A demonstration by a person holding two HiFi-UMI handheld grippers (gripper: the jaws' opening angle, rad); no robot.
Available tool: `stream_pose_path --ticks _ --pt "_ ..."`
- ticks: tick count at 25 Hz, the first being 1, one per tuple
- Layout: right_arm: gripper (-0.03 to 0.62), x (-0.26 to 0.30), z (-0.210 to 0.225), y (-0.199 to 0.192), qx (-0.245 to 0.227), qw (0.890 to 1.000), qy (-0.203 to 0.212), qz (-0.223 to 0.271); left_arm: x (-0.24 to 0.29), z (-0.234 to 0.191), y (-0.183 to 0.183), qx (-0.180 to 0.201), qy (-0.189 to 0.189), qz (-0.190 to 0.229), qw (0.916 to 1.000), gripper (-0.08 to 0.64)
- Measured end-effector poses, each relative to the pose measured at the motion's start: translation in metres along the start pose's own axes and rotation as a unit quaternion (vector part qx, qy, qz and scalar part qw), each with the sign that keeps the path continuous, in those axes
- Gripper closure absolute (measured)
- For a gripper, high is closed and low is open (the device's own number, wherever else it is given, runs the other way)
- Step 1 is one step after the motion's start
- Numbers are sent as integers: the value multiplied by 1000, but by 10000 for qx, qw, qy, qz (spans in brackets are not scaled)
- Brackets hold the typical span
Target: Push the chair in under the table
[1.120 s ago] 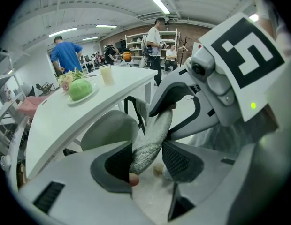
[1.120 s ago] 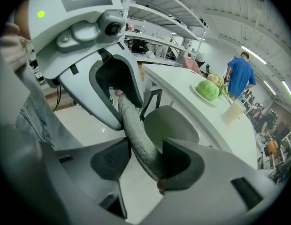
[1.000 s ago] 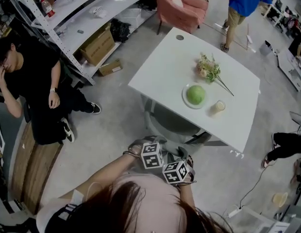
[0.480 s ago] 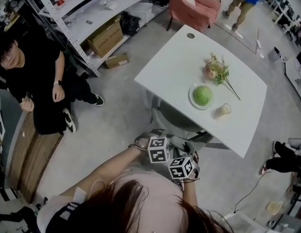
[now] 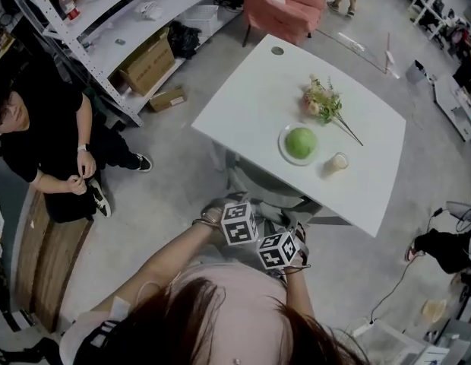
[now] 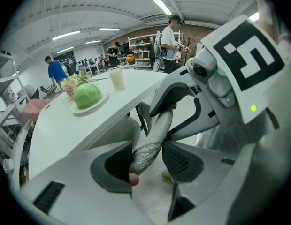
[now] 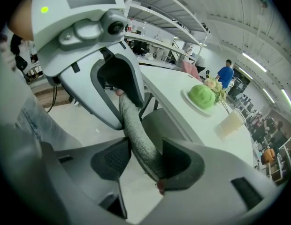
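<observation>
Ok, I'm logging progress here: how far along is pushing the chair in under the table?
Done: the left gripper and right gripper are each closed on the top edge of the grey backrest. In hand: the chair sits partly under the white table, its front hidden by the near edge. Left: the backrest stands out from that edge, so it likely needs pushing further in.
</observation>
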State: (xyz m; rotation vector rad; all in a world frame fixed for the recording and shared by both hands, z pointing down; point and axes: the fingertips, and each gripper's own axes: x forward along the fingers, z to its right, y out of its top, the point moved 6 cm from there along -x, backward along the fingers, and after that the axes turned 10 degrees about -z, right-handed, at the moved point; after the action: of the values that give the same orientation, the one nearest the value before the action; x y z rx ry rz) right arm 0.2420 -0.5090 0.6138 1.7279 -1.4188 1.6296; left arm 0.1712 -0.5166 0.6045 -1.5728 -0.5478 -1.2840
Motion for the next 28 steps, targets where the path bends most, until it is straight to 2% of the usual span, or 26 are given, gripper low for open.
stream_pose_path --ticks 20,28 --pt "371 8 20 4 -69 9997 -186 133 6 -17 12 -17 124 120 9998 356" --pt "370 1 13 -2 190 9985 -447 239 2 -8 10 -278 327 309 9986 350"
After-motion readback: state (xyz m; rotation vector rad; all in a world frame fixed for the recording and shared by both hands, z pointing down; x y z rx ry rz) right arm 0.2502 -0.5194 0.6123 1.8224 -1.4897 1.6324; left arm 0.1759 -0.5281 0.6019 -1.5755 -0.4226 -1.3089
